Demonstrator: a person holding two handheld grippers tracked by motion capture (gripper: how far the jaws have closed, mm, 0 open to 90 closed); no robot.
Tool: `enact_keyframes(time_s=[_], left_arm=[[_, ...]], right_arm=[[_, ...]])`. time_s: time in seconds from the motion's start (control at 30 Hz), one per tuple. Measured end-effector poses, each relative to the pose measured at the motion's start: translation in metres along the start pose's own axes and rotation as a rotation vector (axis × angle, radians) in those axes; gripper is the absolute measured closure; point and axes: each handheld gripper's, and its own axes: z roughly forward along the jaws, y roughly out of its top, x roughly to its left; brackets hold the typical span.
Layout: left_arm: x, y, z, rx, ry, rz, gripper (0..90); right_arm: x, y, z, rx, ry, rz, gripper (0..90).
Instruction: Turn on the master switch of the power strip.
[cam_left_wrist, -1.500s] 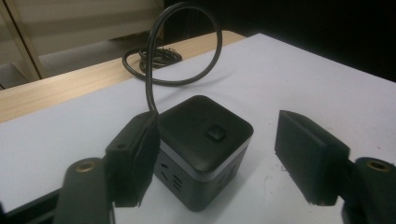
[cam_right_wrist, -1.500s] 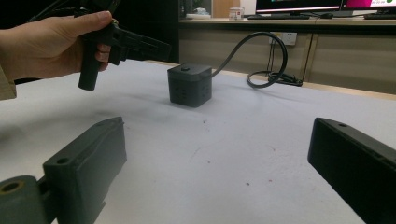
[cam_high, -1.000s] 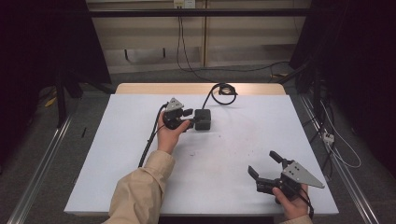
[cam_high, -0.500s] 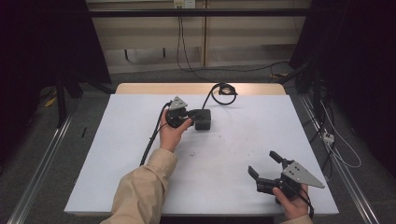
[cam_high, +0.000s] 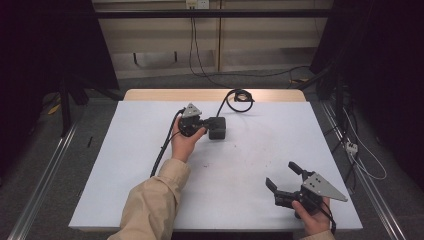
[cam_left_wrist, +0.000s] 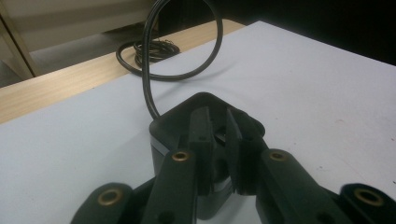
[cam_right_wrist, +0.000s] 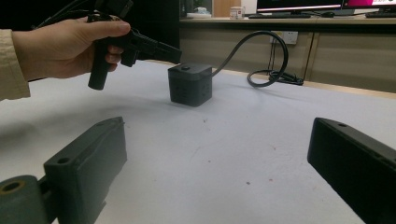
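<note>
The black box (cam_high: 217, 127) sits on the white table (cam_high: 125, 165), right at the tips of the left tongs (cam_high: 202, 123). Its cord (cam_high: 235, 96) loops away behind it. The left tongs have just been closing above the box, with nothing between them. The right tongs (cam_high: 281, 176) are far off, spread wide and empty.

Black cube (cam_high: 217, 128), white table (cam_high: 260, 150)
</note>
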Motion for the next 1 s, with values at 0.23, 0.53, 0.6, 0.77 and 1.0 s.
enact_keyframes(time_s=[0.23, 0.53, 0.6, 0.77, 1.0], left_arm=[[-0.001, 0.001, 0.002, 0.002, -0.008, 0.002, 88.2], [-0.004, 0.004, 0.006, 0.007, 0.004, 0.02, 90.0], [-0.004, 0.004, 0.007, 0.009, 0.002, 0.02, 90.0], [-0.004, 0.004, 0.009, 0.016, 0.001, 0.017, 90.0], [-0.005, 0.004, 0.012, 0.016, 0.001, 0.012, 90.0]], right_arm=[[0.0, 0.0, 0.0, -0.002, 0.0, 0.0, 4.1], [0.0, 0.0, 0.0, -0.002, 0.004, -0.001, 4.3], [0.0, 0.0, 0.0, -0.001, 0.004, -0.002, 4.3], [0.0, 0.0, 0.0, -0.002, 0.006, -0.004, 4.5], [0.0, 0.0, 0.0, -0.001, 0.008, -0.005, 4.6]])
